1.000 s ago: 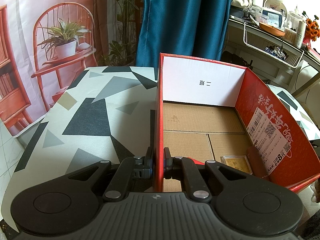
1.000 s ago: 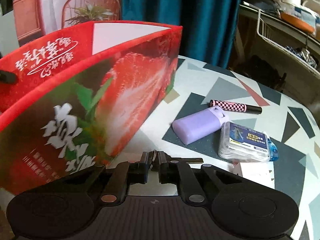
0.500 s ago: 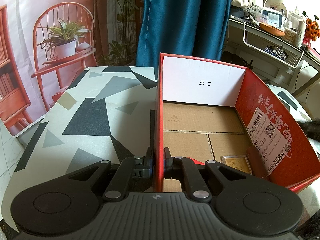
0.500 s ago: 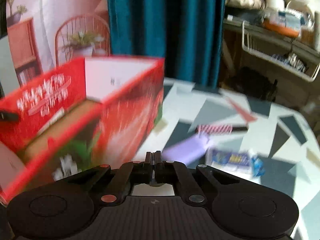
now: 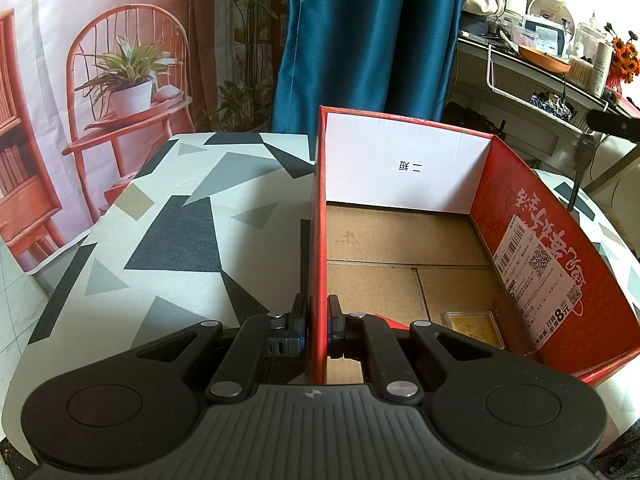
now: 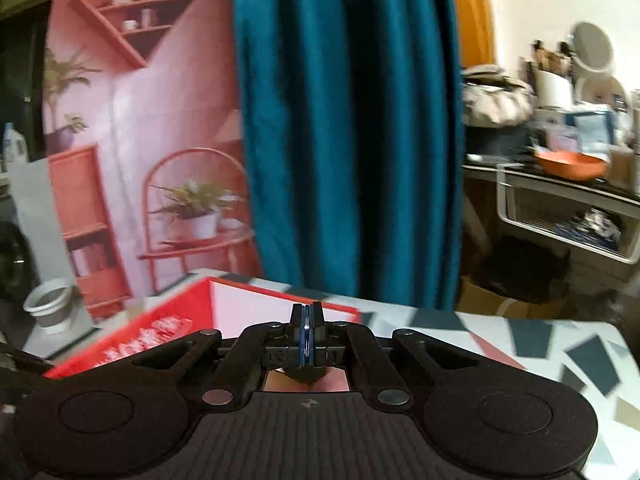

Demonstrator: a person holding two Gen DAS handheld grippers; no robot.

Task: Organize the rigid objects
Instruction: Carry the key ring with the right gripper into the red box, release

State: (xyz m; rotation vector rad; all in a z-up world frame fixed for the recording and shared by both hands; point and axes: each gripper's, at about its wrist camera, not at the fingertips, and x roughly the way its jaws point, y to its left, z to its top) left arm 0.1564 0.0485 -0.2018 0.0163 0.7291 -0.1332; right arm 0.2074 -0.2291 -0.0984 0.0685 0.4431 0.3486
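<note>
A red cardboard box (image 5: 552,256) with a white inner end wall stands on the patterned table (image 5: 168,232). My left gripper (image 5: 318,320) is shut on the box's left wall. A clear case with a gold item (image 5: 472,326) lies on the box floor near the right wall. My right gripper (image 6: 306,324) is shut, raised high above the box (image 6: 168,328); a thin metal edge shows between its pads, likely the key picked up from the table. The purple case, pink pen and clear packet are out of view.
A blue curtain (image 5: 360,40) hangs behind the table. A cluttered shelf with a wire basket (image 5: 532,92) stands at the right. A printed backdrop with a red chair (image 5: 120,92) is at the left. A grey bucket (image 6: 50,308) stands on the floor.
My right gripper rose from the tabletop beside the box and tilted up, so the purple case, pen and packet left its view. My left gripper has not moved.
</note>
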